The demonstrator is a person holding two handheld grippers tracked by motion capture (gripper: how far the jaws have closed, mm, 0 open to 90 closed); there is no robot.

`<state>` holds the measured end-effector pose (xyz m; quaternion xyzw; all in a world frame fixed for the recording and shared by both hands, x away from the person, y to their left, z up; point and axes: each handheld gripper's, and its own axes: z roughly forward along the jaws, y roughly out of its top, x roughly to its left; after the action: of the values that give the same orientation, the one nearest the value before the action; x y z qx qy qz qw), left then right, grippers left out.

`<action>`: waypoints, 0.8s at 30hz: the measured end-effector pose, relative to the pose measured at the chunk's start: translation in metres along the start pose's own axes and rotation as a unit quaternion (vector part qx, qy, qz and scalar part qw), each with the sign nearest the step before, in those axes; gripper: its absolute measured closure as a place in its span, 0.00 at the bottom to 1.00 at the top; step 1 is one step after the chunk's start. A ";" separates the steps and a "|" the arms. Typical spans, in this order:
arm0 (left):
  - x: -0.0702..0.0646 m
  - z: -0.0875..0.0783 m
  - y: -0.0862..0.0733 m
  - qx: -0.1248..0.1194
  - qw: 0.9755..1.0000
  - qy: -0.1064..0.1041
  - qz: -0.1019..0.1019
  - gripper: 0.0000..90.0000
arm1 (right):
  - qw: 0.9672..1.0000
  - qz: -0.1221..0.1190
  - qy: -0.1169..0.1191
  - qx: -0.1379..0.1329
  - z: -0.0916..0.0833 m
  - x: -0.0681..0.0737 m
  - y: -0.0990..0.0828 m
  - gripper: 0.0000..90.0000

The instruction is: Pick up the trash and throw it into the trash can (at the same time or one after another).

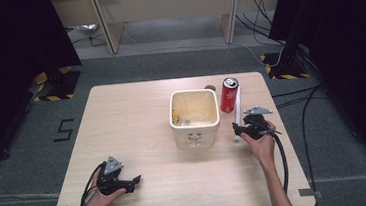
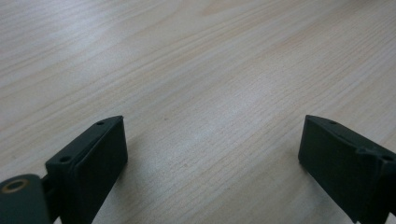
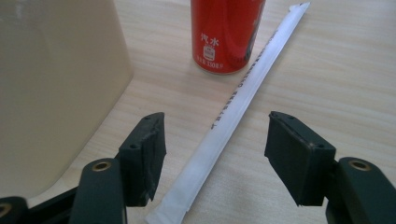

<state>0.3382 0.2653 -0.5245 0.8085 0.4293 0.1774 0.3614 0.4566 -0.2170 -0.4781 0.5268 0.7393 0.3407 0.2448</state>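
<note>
Black jaws of the right gripper [image 3: 215,149] stand partly open on both sides of the straw [image 3: 233,107], which lies between them flat on the surface [image 3: 327,74] in its white paper wrapper; the pads do not touch it. Near the bin [image 1: 195,118], on its right side, the straw [image 1: 237,113] runs from the gripper [image 1: 246,127] up to the red can [image 3: 226,32], almost touching it. Far from the bin, at the near left, the left gripper [image 2: 212,154] rests with jaws wide open, holding nothing
</note>
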 end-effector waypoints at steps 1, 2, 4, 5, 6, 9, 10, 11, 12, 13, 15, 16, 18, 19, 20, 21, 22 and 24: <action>0.000 0.000 0.000 0.001 1.000 0.000 0.000 0.08 | 1.000 0.003 0.001 0.003 0.002 0.000 -0.001 0.43; 0.000 0.000 0.000 0.001 1.000 0.000 0.000 0.08 | 1.000 0.002 0.001 0.004 0.004 -0.001 -0.001 0.45; 0.000 0.000 0.000 0.000 1.000 0.000 0.000 0.08 | 1.000 0.000 -0.001 0.007 0.007 -0.001 -0.002 0.45; 0.000 0.000 0.000 0.000 1.000 0.000 0.000 0.08 | 1.000 0.003 -0.001 0.009 0.009 -0.002 -0.002 0.47; 0.000 0.000 0.000 0.000 1.000 0.000 0.000 0.08 | 1.000 0.006 -0.002 0.011 0.011 -0.004 -0.002 0.48; 0.000 0.000 0.000 0.001 1.000 0.000 0.001 0.08 | 1.000 0.014 0.000 0.018 0.018 -0.008 -0.003 0.51; 0.000 0.000 0.000 0.001 1.000 0.000 0.001 0.08 | 1.000 0.014 0.000 0.018 0.018 -0.008 -0.003 0.51; 0.000 0.000 0.000 0.001 1.000 0.000 0.001 0.08 | 1.000 0.019 -0.001 0.017 0.020 -0.009 -0.002 0.52; 0.000 0.000 0.000 0.001 1.000 0.000 0.001 0.08 | 1.000 0.020 0.001 0.016 0.021 -0.010 -0.001 0.52; 0.000 0.000 0.000 0.001 1.000 0.000 0.001 0.08 | 1.000 0.020 0.001 0.016 0.021 -0.010 -0.001 0.52; 0.000 0.000 0.000 0.001 1.000 0.000 0.001 0.08 | 1.000 0.013 0.002 0.018 0.023 -0.007 0.002 0.54; 0.000 0.000 0.000 0.001 1.000 0.000 0.001 0.08 | 1.000 0.010 0.001 0.020 0.024 -0.007 0.003 0.54; 0.000 0.000 0.000 0.001 1.000 0.000 0.002 0.08 | 1.000 0.013 0.000 0.021 0.025 -0.006 0.003 0.54; 0.000 0.000 0.000 0.000 1.000 0.000 0.000 0.08 | 1.000 0.009 -0.001 0.022 0.028 -0.005 0.003 0.55; 0.000 0.000 0.000 0.000 1.000 0.000 0.000 0.08 | 1.000 0.007 0.000 0.025 0.030 -0.005 0.003 0.55; 0.000 0.000 0.000 0.000 1.000 0.000 0.000 0.08 | 1.000 0.008 -0.002 0.027 0.032 -0.006 0.002 0.55; 0.000 0.000 0.000 0.000 1.000 0.000 0.000 0.08 | 1.000 0.011 -0.003 0.029 0.033 -0.007 0.002 0.56; 0.000 0.000 0.000 0.000 1.000 0.000 0.000 0.08 | 0.999 0.014 -0.005 0.029 0.034 -0.008 0.002 0.56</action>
<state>0.3381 0.2652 -0.5245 0.8083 0.4297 0.1770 0.3615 0.4849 -0.2158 -0.4988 0.5453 0.7403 0.3202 0.2281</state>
